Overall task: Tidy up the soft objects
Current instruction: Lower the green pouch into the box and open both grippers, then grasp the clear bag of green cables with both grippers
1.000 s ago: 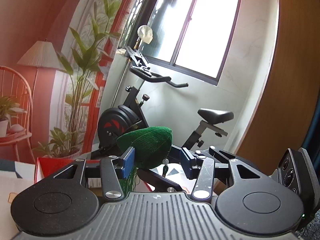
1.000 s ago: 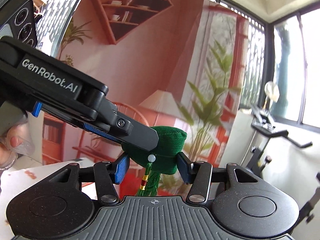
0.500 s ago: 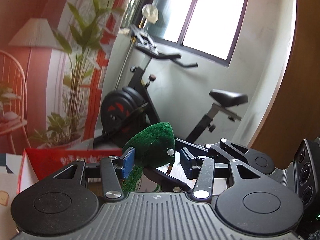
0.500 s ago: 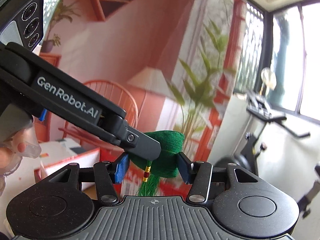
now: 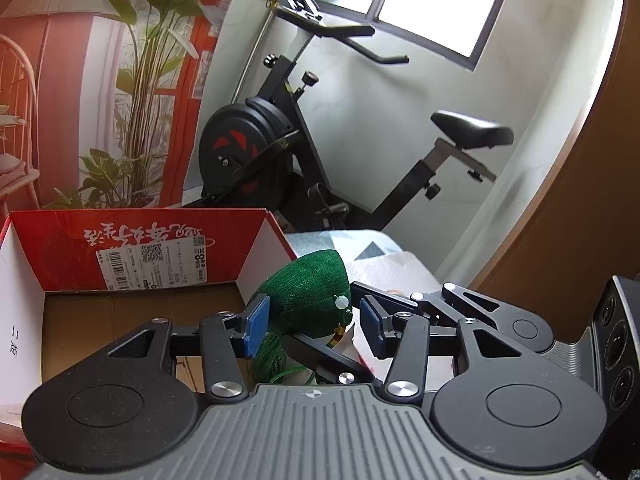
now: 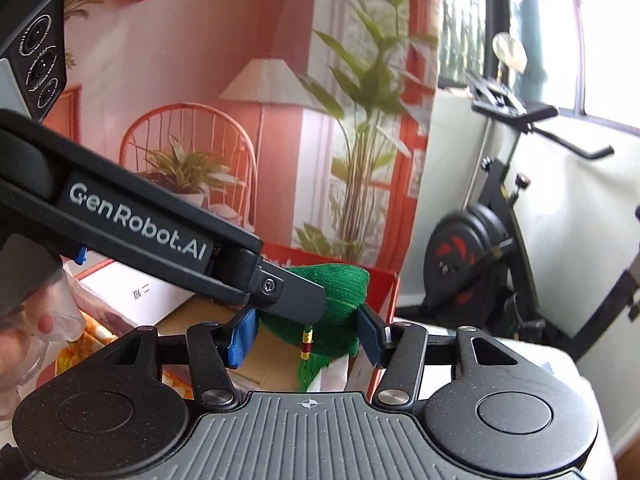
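A green plush pouch (image 5: 308, 292) with a white bead and a green tassel hangs between both grippers, above the near right corner of an open red cardboard box (image 5: 140, 240). My left gripper (image 5: 314, 328) is shut on it; its left blue pad presses the pouch and a thin gap shows at the right pad. In the right wrist view the pouch (image 6: 340, 308) sits between the blue pads of my right gripper (image 6: 304, 336), whose jaws are opening while both pads still touch it. A left gripper finger (image 6: 288, 296) crosses in front of the pouch.
The box has white inner walls and a brown floor (image 5: 120, 320). Orange and yellow fabric (image 6: 80, 344) lies at the lower left, by a gloved hand (image 6: 40, 324). Behind stand an exercise bike (image 5: 280, 148) and a printed backdrop. A patterned cloth surface (image 5: 360, 248) lies to the box's right.
Both grippers have come down with the pouch held between them, tilting downward. The red box has risen into view and now lies just below and beyond the pouch.
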The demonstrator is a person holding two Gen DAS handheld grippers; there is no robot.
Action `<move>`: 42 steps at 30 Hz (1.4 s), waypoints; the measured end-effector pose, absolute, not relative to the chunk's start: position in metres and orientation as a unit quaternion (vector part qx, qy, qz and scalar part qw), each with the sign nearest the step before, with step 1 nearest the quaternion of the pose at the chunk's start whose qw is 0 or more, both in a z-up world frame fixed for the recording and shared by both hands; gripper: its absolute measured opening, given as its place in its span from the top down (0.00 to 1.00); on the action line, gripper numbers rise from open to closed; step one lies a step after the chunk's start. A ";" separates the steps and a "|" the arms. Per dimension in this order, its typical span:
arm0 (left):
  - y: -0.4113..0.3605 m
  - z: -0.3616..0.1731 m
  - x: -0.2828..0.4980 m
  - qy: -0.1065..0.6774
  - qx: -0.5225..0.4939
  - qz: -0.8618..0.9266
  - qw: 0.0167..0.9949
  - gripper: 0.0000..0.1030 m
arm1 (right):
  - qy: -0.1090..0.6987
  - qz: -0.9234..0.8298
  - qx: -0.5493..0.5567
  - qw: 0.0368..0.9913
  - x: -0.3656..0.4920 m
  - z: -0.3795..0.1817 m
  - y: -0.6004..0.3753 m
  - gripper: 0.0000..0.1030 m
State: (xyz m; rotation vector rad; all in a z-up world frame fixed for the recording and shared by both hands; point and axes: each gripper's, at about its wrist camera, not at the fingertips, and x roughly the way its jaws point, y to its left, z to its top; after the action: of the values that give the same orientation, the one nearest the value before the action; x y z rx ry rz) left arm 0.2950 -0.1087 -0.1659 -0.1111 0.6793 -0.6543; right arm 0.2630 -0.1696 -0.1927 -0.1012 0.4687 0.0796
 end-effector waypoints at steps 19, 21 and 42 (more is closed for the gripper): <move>-0.076 -0.141 0.257 0.291 0.012 -0.302 0.908 0.50 | 0.215 -0.020 0.026 0.976 0.214 -0.202 -0.189 0.47; -0.060 -0.141 0.246 0.293 0.009 -0.299 0.908 0.50 | 0.209 -0.018 0.031 0.977 0.203 -0.201 -0.188 0.47; 0.018 -0.227 0.163 0.371 -0.052 -0.204 0.904 0.50 | 0.250 0.031 0.041 0.967 0.135 -0.241 -0.125 0.47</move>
State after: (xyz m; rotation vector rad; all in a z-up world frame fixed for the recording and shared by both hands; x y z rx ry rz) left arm 0.1626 0.0180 -0.2268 -0.1077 0.7670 -0.4214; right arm 0.1354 -0.1245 -0.2410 0.0820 0.5047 0.0619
